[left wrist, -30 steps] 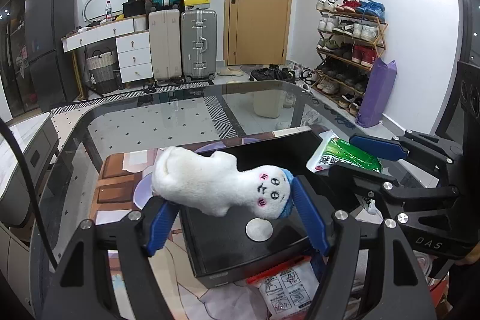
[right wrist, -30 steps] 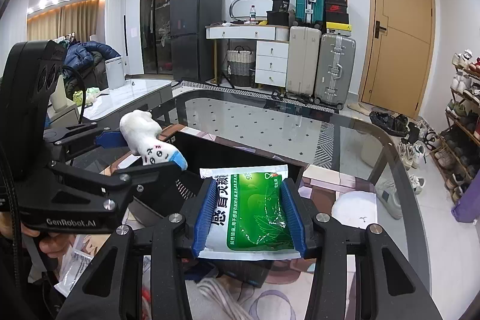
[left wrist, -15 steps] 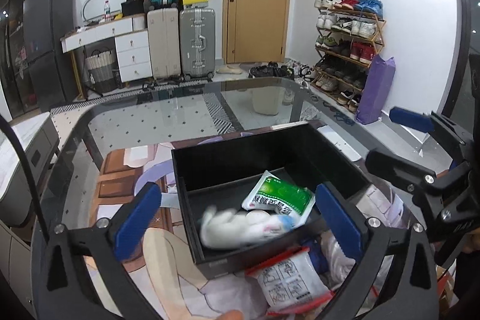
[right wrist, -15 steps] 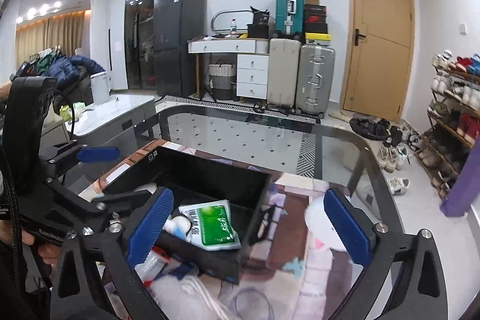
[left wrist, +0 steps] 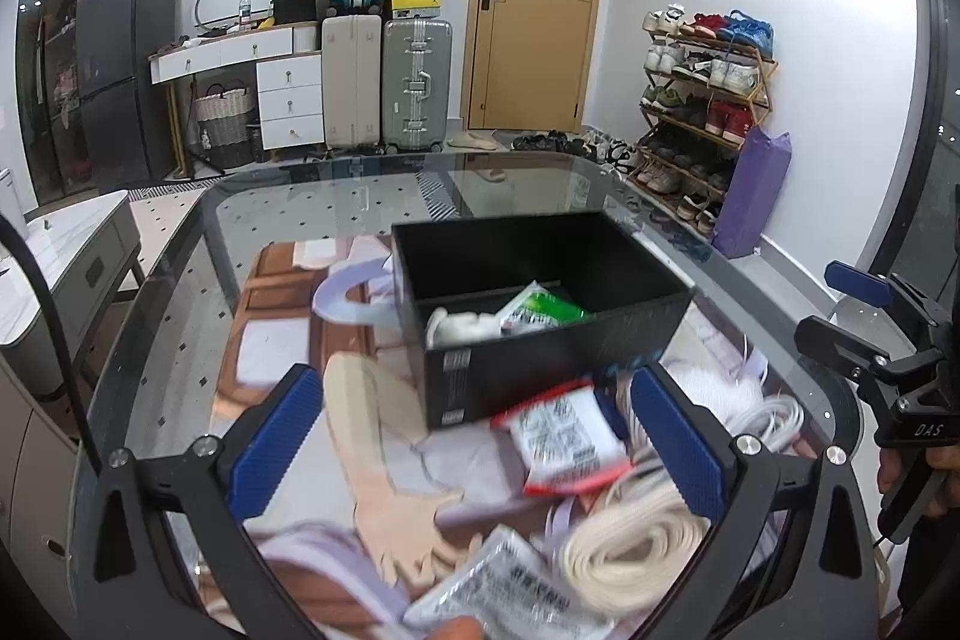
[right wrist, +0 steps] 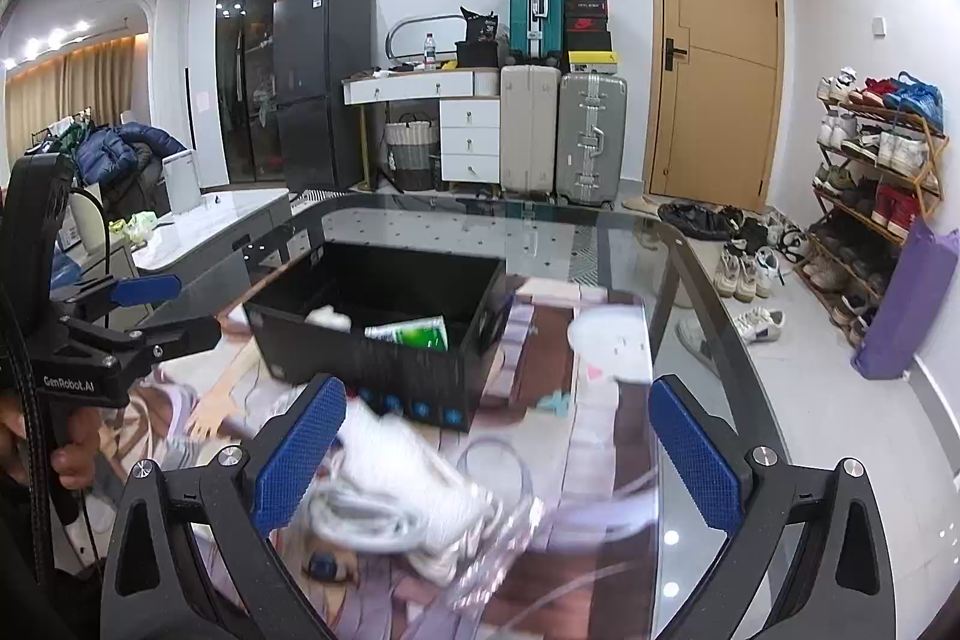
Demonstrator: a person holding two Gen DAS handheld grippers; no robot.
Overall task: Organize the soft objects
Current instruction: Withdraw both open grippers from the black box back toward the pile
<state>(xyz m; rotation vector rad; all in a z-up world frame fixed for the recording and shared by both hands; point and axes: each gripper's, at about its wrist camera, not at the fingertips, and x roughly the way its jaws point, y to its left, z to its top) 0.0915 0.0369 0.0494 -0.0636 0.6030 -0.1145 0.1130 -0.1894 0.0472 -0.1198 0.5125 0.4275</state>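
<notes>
- Change: 1 s ago the left hand-held gripper [left wrist: 474,451] held the white plush sock-like toy w/ a drawn face [left wrist: 462,327] over the box, and the right hand-held gripper [right wrist: 495,451] was clamped on the green-and-white soft plastic packet [right wrist: 414,333]. Both items now lie inside the black rectangular open-top box [left wrist: 540,370], side by side, toy to the left of the packet in the left wrist view.
- Meaning for task: two soft items sorted. More remain on the worktop [left wrist: 180,340] in front of the box, so the job looks only partly done.
- Leftovers: red-edged white printed sachet [left wrist: 564,445] just in front of the box; another white printed packet [left wrist: 510,592] nearer the camera; coiled cream strap or cord [left wrist: 636,538]; white cable bundle [right wrist: 384,496] under the right gripper. All blurred, so details unclear.
- Left gripper: jaws spread fully wide, nothing between the pads, pulled back from the box since the drop; angled down over the sachet area.
- Right gripper: likewise wide open and empty, backed off toward the near edge, tilted down above the cable bundle.
- Each gripper shows in the other's view, held by a hand [right wrist: 72,454] at the frame edge.
- Next pick prob. the sachet or cables; a judgement only.
</notes>
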